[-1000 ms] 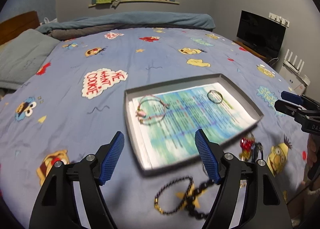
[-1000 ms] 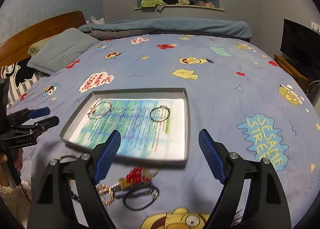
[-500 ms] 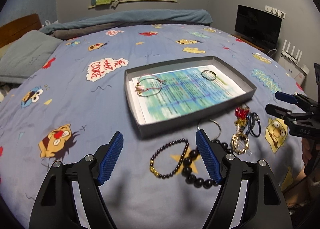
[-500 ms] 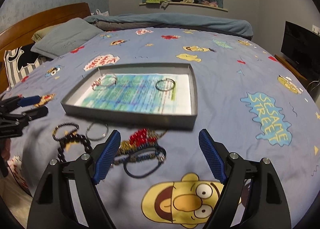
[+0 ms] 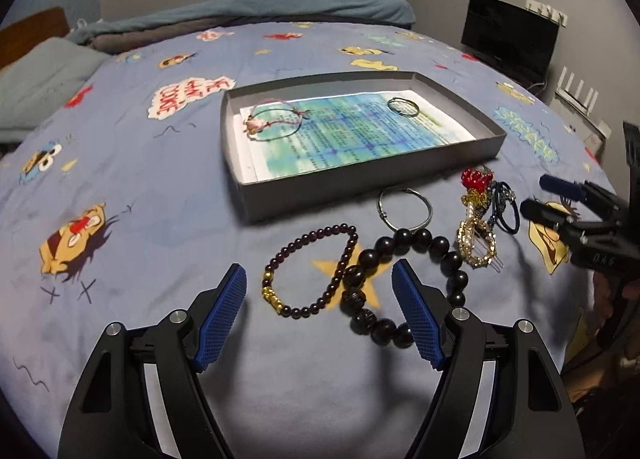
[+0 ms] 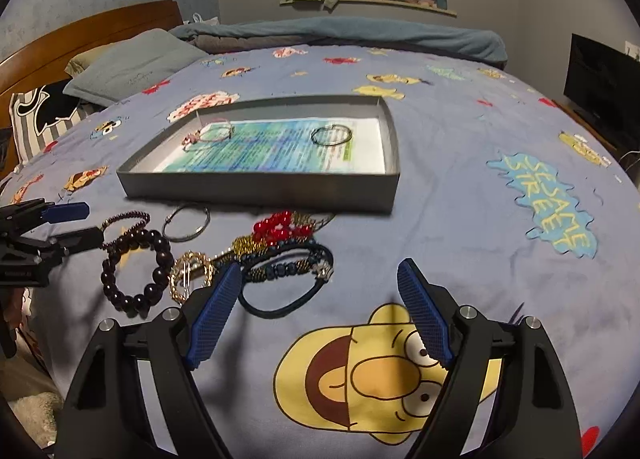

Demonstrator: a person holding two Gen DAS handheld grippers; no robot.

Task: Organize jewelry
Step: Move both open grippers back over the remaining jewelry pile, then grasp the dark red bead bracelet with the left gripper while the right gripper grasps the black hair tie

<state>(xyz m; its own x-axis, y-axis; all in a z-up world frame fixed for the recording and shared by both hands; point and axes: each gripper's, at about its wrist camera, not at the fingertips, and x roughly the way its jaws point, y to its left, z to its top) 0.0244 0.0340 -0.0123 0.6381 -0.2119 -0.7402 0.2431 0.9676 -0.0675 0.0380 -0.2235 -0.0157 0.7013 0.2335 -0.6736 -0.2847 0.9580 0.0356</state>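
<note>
Both grippers drop back from the grey tray [image 5: 372, 179] to the loose jewelry on the bed: left gripper [image 5: 320, 313] over the garnet bracelet [image 5: 310, 271], right gripper [image 6: 320, 309] beside the blue bracelet [image 6: 286, 265], fingers wide apart, empty; next pickup looms.

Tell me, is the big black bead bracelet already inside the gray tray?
No, the big black bead bracelet lies on the bedspread in front of the gray tray, between the open left claw fingers.

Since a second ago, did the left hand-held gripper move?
Yes. The left hand-held gripper backed away from the gray tray; the tray now sits farther ahead, with the small bead bracelet between its fingers.
</note>
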